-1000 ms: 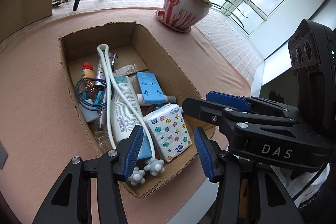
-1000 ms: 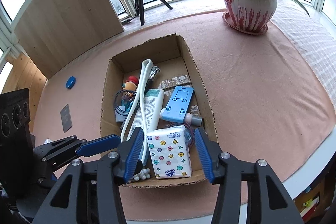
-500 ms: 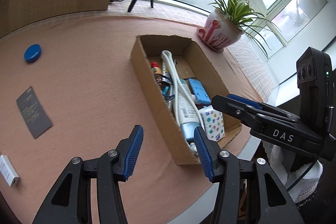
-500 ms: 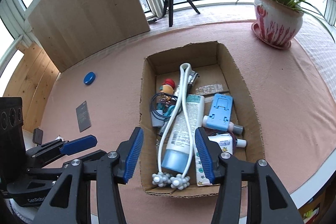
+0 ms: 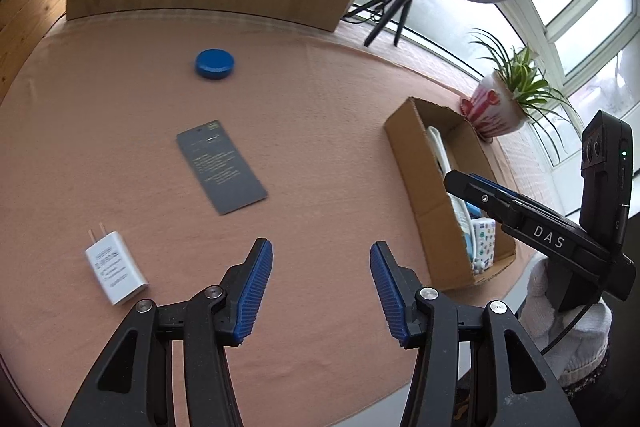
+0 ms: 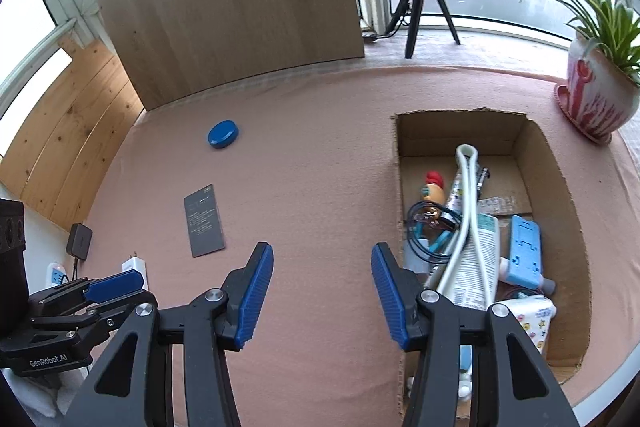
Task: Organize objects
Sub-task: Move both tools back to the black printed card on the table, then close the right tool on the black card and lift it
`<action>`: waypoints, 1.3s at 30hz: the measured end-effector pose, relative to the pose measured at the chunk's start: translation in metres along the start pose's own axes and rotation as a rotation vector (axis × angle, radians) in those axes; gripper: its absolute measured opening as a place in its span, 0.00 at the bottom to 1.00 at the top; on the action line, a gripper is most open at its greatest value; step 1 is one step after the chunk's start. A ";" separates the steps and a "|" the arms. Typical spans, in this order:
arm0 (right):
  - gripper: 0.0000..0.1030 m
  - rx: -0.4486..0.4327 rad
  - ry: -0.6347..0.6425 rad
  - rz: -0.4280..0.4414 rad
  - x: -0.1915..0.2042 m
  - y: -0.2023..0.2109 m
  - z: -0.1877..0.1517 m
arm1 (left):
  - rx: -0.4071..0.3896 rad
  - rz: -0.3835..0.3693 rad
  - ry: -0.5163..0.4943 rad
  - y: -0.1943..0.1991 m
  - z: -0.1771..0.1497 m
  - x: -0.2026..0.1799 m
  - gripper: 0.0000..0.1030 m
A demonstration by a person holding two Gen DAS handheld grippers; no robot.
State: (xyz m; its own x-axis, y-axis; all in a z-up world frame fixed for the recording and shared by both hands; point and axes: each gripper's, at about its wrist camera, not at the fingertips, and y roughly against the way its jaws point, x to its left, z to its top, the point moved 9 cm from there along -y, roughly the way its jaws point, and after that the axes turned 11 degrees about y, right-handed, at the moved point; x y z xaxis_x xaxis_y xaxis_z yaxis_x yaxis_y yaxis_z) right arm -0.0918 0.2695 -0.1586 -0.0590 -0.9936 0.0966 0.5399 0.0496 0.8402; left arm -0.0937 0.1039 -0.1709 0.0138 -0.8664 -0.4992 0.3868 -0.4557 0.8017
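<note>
We held both grippers empty with jaws spread wide, the left gripper [image 5: 321, 287] over bare cloth well left of the box [image 5: 436, 211] and the right gripper [image 6: 322, 295] just beside the box's left wall. The white charger [image 5: 115, 271] lay flat, near and to the left of our left gripper, prongs pointing away, long axis running roughly away from us. The grey card [image 5: 221, 166] and blue cap [image 5: 215, 64] lay further from the box, so we judged the left hand nearer to all three.

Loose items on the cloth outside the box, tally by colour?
Blue: 1, round blue cap
Grey: 1, dark grey card
White: 1, white plug charger
Total: 3, all lying outside the cardboard box. Both grippers are open and empty.
</note>
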 end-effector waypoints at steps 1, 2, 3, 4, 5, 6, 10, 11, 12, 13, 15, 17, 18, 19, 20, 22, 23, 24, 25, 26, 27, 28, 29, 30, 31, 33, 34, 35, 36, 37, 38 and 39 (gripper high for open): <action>0.46 0.015 0.019 0.011 0.009 -0.007 0.002 | -0.002 0.006 0.013 0.003 0.000 0.009 0.53; 0.46 0.026 0.034 0.020 0.015 -0.012 0.003 | -0.002 0.010 0.025 0.006 -0.001 0.018 0.53; 0.46 0.037 0.049 0.023 0.023 -0.019 0.004 | -0.003 0.016 0.039 0.008 -0.001 0.027 0.53; 0.46 0.049 0.063 0.030 0.031 -0.026 0.006 | -0.004 0.022 0.050 0.010 -0.001 0.034 0.53; 0.46 0.059 0.073 0.046 0.038 -0.032 0.007 | -0.005 0.026 0.061 0.013 -0.001 0.042 0.53; 0.46 0.069 0.078 0.067 0.046 -0.038 0.009 | -0.007 0.030 0.072 0.016 -0.001 0.049 0.53; 0.46 0.111 0.086 0.137 0.072 -0.066 0.020 | -0.022 0.038 0.112 0.026 0.000 0.073 0.53; 0.46 0.119 0.088 0.148 0.077 -0.073 0.023 | -0.029 0.039 0.120 0.029 0.000 0.078 0.53; 0.46 0.125 0.094 0.161 0.082 -0.079 0.025 | -0.034 0.042 0.125 0.032 0.001 0.081 0.53; 0.46 0.135 0.105 0.170 0.088 -0.088 0.027 | -0.038 0.044 0.133 0.034 0.002 0.085 0.53; 0.46 0.168 0.121 0.166 0.095 -0.104 0.029 | -0.047 0.045 0.148 0.039 0.003 0.094 0.53; 0.46 0.194 0.135 0.176 0.102 -0.119 0.031 | -0.056 0.049 0.159 0.044 0.003 0.101 0.53; 0.46 0.205 0.140 0.174 0.104 -0.126 0.032 | -0.059 0.050 0.162 0.047 0.002 0.105 0.53; 0.46 0.215 0.146 0.170 0.106 -0.131 0.033 | -0.063 0.051 0.167 0.049 0.002 0.108 0.53; 0.46 0.221 0.152 0.173 0.108 -0.136 0.034 | -0.065 0.052 0.173 0.050 0.002 0.110 0.53; 0.46 0.236 0.160 0.181 0.111 -0.144 0.035 | -0.070 0.048 0.188 0.055 0.001 0.117 0.53; 0.47 0.244 0.164 0.183 0.113 -0.147 0.035 | -0.073 0.050 0.195 0.056 0.001 0.121 0.53; 0.48 0.251 0.170 0.183 0.114 -0.149 0.036 | -0.076 0.051 0.202 0.057 0.001 0.124 0.53; 0.49 0.259 0.181 0.180 0.114 -0.152 0.036 | -0.078 0.052 0.208 0.058 0.002 0.127 0.53; 0.51 0.263 0.190 0.178 0.115 -0.153 0.037 | -0.079 0.052 0.215 0.059 0.001 0.131 0.53; 0.52 0.266 0.200 0.177 0.117 -0.155 0.037 | -0.081 0.052 0.223 0.059 0.001 0.134 0.53; 0.54 0.271 0.207 0.181 0.118 -0.157 0.037 | -0.082 0.052 0.231 0.059 0.001 0.137 0.53; 0.58 0.273 0.212 0.190 0.121 -0.158 0.038 | -0.083 0.052 0.237 0.060 0.001 0.140 0.53; 0.63 0.276 0.213 0.205 0.123 -0.158 0.039 | -0.084 0.053 0.241 0.060 0.002 0.142 0.53; 0.65 0.279 0.212 0.214 0.124 -0.159 0.039 | -0.084 0.053 0.244 0.060 0.002 0.143 0.53; 0.70 0.283 0.215 0.221 0.127 -0.160 0.039 | -0.085 0.051 0.249 0.059 0.002 0.146 0.53; 0.71 0.284 0.223 0.217 0.128 -0.161 0.040 | -0.085 0.051 0.251 0.059 0.002 0.146 0.53; 0.72 0.284 0.233 0.210 0.130 -0.161 0.039 | -0.085 0.050 0.252 0.058 0.002 0.147 0.53; 0.72 0.285 0.248 0.202 0.131 -0.162 0.039 | -0.084 0.049 0.253 0.057 0.002 0.147 0.53; 0.72 0.286 0.267 0.191 0.133 -0.162 0.039 | -0.082 0.049 0.254 0.057 0.003 0.148 0.53; 0.72 0.288 0.289 0.179 0.135 -0.163 0.038 | -0.081 0.049 0.255 0.056 0.003 0.148 0.53; 0.72 0.290 0.316 0.163 0.137 -0.164 0.038 | -0.080 0.048 0.255 0.055 0.004 0.148 0.53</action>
State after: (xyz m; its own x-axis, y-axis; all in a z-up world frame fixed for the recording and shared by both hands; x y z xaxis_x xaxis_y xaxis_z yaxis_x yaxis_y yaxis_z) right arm -0.2203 0.1291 -0.2629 0.2905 -0.9505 0.1103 0.2608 0.1896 0.9466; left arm -0.0739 -0.0502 -0.1989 0.2620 -0.8027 -0.5358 0.4515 -0.3887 0.8031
